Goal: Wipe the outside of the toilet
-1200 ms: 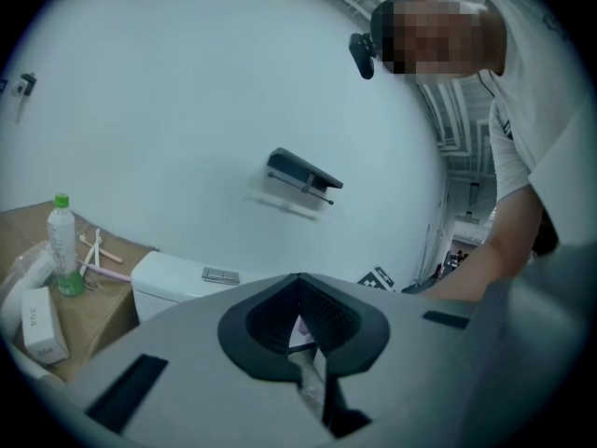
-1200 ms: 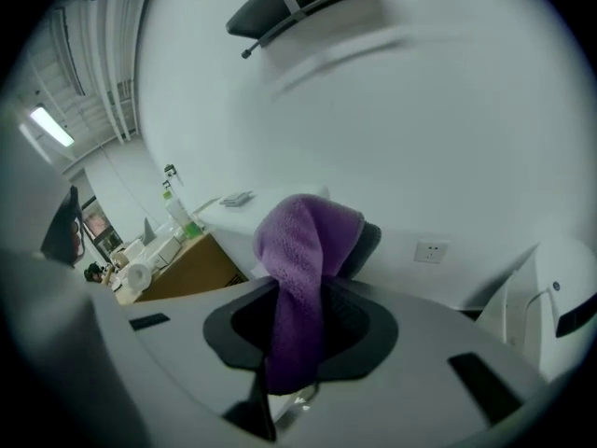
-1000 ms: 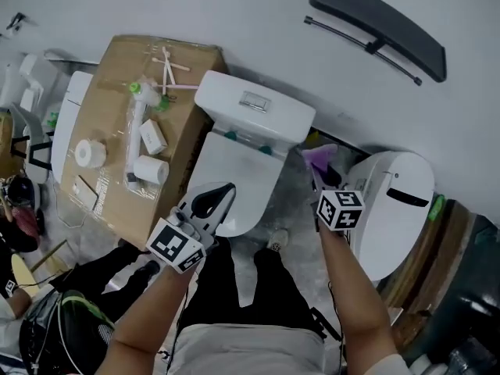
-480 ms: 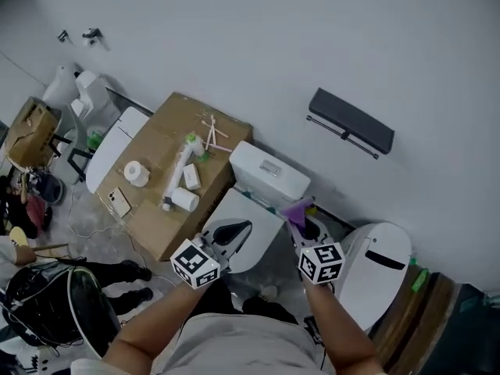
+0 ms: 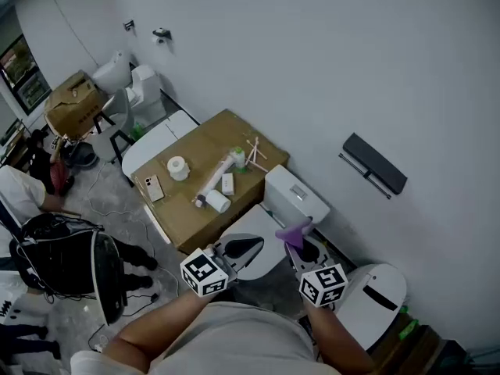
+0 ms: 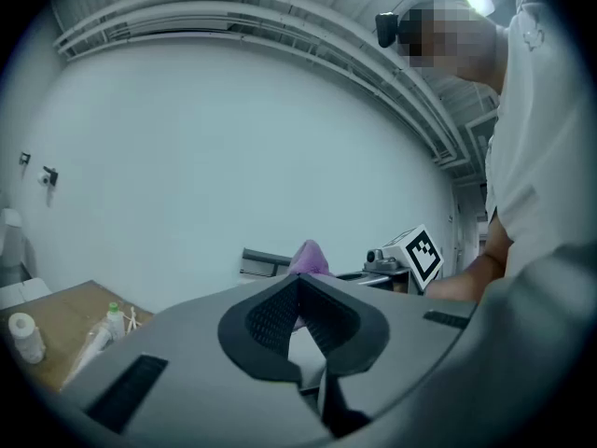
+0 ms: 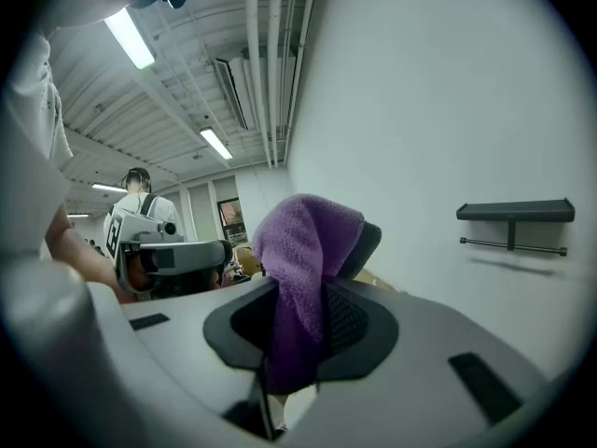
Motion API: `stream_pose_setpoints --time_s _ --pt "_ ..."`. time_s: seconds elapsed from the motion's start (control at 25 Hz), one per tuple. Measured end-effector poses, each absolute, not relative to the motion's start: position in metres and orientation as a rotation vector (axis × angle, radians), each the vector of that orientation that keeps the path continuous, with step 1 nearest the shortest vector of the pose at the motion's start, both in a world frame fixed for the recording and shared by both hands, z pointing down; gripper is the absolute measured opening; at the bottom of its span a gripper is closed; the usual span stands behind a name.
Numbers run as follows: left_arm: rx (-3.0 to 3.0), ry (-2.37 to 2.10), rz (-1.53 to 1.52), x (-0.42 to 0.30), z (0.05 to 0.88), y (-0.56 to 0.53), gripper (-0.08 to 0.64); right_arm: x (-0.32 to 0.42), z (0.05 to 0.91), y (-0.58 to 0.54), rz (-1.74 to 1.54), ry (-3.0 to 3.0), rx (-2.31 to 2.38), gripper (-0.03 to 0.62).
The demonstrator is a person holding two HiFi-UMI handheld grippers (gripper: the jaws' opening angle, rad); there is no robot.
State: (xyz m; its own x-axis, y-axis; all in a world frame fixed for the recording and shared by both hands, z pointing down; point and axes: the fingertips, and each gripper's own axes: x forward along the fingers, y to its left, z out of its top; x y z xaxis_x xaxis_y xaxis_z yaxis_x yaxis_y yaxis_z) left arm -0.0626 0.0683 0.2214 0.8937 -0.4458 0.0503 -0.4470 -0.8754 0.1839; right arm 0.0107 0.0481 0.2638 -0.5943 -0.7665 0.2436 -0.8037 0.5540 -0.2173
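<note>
The white toilet stands against the wall, its tank [image 5: 295, 196] behind the closed lid [image 5: 244, 226]. My left gripper [image 5: 244, 248] hovers over the front of the lid, shut with nothing in it; in the left gripper view its jaws [image 6: 298, 283] meet at the tips. My right gripper [image 5: 294, 237] is to the right of the bowl, shut on a purple cloth [image 5: 294, 232]. The cloth [image 7: 303, 250] drapes over the jaws in the right gripper view and shows as the purple cloth [image 6: 309, 256] past the left jaws. Neither gripper touches the toilet.
A cardboard box [image 5: 205, 180] left of the toilet carries paper rolls [image 5: 178, 167], a bottle and sticks. Another white toilet [image 5: 376, 294] stands at the right. A black shelf [image 5: 376, 163] hangs on the wall. People and a black bag [image 5: 70, 264] are at the left.
The head view has risen and drawn back, so the toilet looks smaller and more of the room shows. Both grippers stay shut, close together over the toilet's front.
</note>
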Motion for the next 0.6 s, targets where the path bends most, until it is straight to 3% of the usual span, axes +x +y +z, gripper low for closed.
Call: stream_pose_setpoints --time_s 0.6 --pt "2.850 -0.765 -0.057 -0.124 0.201 0.094 0.006 -0.043 0.251 0.081 0.433 -2.678 1.293 0.091"
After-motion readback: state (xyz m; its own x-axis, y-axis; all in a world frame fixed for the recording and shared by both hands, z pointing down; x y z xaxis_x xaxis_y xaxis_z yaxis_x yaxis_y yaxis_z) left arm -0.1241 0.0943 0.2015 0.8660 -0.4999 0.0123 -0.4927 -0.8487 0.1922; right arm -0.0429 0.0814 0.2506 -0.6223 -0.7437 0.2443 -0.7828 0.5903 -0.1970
